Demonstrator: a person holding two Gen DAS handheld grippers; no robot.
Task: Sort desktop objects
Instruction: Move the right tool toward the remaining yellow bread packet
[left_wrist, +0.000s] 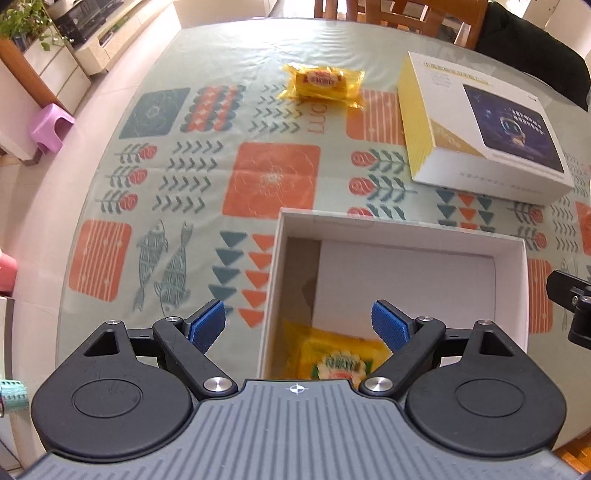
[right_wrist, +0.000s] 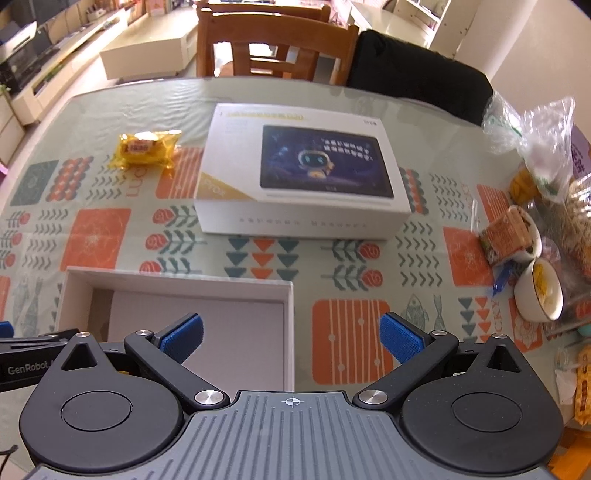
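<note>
Below left gripper (left_wrist: 298, 325), snack pkt (left_wrist: 338, 356) in box (left_wrist: 509, 251)

Bright, even daylight, soft glare on the tabletop (left_wrist: 229, 55), fisheye-bent edges.

A home dining and living area. A table (right_wrist: 332, 96) under a patterned cloth with fish and flowers stands near wooden dining chairs (right_wrist: 266, 44) at the top of the frame. A low media cabinet (left_wrist: 85, 22) with electronics and a potted plant (left_wrist: 26, 18) fill the upper left. A small purple stool (left_wrist: 50, 125) sits on the pale floor. Bowls of food (right_wrist: 539, 291) and snack bags crowd the table's right edge.
</note>
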